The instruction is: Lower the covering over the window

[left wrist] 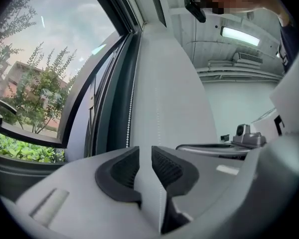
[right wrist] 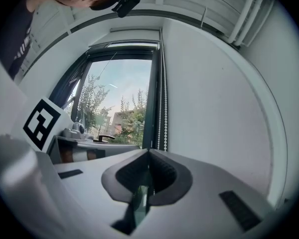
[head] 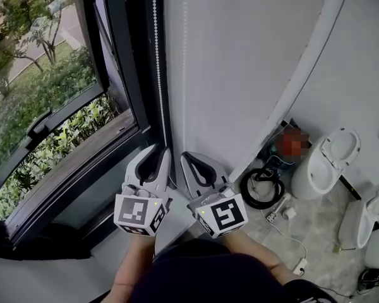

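The window (head: 44, 106) stands uncovered, with trees and shrubs behind the glass. A white bead chain (head: 156, 74) hangs along its dark frame, and a second, fainter strand hangs over the white wall beside it. My left gripper (head: 156, 156) points up at the chain. In the left gripper view its jaws (left wrist: 145, 156) stand slightly apart, and a thin strand (left wrist: 158, 118) runs down through the gap without being pinched. My right gripper (head: 191, 163) is close beside it and shut (right wrist: 148, 156). Two chain strands (right wrist: 162, 113) drop behind its right jaw, off the seam.
A pale housing (right wrist: 132, 32) spans the window top. A window handle (head: 41, 124) sits on the lower sash. To the right on the floor are two white toilets (head: 325, 160) (head: 366, 216), a black coiled cable (head: 262, 188) and a power strip (head: 275, 214).
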Motion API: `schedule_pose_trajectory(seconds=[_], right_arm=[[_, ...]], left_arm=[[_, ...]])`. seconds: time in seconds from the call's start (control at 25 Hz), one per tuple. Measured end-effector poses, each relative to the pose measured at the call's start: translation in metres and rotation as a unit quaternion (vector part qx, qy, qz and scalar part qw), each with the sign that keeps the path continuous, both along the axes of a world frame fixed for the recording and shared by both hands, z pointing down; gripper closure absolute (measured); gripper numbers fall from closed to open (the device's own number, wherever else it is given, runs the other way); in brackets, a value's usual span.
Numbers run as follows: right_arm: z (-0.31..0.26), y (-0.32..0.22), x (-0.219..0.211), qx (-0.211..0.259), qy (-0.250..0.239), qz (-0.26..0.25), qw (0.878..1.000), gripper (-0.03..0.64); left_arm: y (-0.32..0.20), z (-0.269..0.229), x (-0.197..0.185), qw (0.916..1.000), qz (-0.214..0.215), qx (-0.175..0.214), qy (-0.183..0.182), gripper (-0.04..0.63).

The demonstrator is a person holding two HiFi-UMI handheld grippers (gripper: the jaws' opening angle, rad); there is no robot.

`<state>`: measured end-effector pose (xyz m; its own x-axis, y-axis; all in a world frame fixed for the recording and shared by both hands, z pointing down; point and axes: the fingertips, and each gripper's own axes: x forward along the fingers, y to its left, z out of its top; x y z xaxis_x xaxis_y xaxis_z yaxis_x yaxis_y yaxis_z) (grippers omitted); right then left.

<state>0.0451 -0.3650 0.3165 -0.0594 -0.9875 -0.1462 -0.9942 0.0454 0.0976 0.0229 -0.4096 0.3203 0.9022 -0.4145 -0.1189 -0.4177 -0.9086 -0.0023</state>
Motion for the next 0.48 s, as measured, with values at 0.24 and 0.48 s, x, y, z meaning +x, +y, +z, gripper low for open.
schedule_pose_trajectory(seconds=[0.24, 0.48], right_arm=[[-0.001, -0.014, 0.0, -0.001, 0.0, -0.001, 1.0, 0.604], [-0.003, -0.018, 0.004, 0.003, 0.005, 0.003, 1.0, 0.604]], left_arm=[[-0.028, 0.01, 0.016, 0.9996, -0.006, -0.012, -0.024, 0.528], [-0.05, 0.013, 0.032, 0.9994, -0.001, -0.017, -0.03, 0.514]])
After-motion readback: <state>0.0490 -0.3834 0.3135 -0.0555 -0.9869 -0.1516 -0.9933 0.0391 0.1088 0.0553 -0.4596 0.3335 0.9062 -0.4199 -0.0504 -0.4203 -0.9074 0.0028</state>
